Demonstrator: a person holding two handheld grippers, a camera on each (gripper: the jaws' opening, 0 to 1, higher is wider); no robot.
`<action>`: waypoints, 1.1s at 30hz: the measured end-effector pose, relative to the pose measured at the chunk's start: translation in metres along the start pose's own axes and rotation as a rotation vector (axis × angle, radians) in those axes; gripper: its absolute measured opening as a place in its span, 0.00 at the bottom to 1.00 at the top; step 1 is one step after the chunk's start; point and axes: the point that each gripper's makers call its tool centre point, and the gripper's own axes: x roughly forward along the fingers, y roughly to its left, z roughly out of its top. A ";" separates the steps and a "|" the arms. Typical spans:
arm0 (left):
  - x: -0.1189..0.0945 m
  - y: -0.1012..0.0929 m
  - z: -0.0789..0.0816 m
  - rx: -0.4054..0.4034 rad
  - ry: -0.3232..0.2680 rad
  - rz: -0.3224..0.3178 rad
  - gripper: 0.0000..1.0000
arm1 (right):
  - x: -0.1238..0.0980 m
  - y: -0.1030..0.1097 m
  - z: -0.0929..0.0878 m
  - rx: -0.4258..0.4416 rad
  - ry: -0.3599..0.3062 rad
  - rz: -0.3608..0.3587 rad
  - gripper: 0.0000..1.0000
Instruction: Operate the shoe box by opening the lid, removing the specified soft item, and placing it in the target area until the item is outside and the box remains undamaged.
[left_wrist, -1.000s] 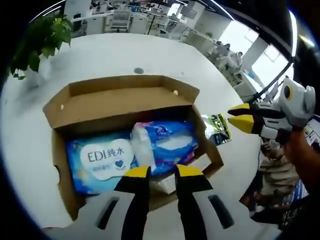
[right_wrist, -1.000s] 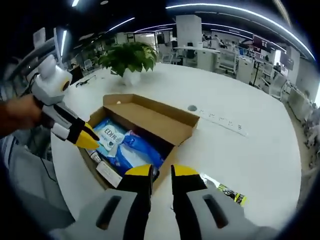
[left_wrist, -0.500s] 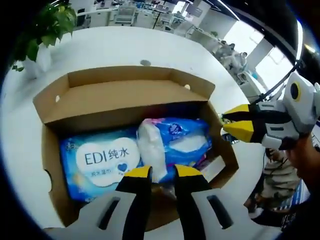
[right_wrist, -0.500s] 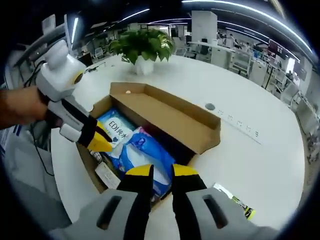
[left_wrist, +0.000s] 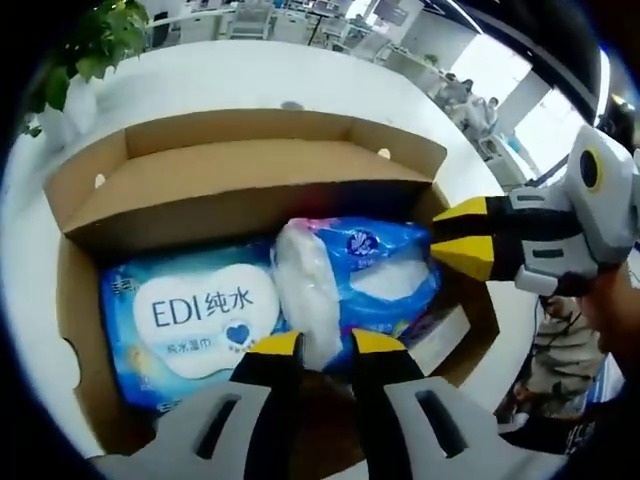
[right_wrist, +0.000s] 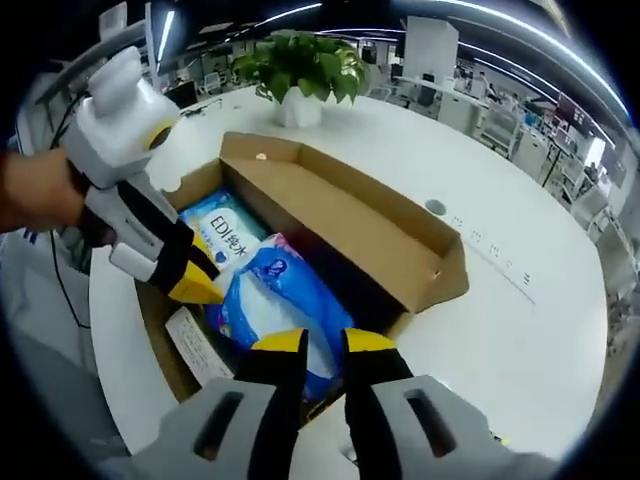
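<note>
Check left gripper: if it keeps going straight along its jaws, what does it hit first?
Most likely the crinkled white-and-blue soft pack lying in the open shoe box, right ahead of the left gripper. Depth is unclear.

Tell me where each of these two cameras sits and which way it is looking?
Left gripper view: rides the left gripper, looking down into the open box at the wipes pack; a hand holds the right gripper.
Right gripper view: rides the right gripper, facing the box from its other side; a hand holds the left gripper.
Shared: box, blue packs, plant.
</note>
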 end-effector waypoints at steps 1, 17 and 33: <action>0.000 0.002 -0.001 0.013 0.003 0.008 0.11 | 0.000 0.001 0.000 -0.005 0.001 0.001 0.11; 0.003 0.008 -0.001 0.005 -0.008 -0.005 0.03 | 0.015 0.005 -0.007 -0.125 0.061 0.008 0.00; -0.012 0.009 0.002 -0.006 -0.040 -0.010 0.00 | 0.003 0.011 0.007 -0.109 0.039 0.012 0.00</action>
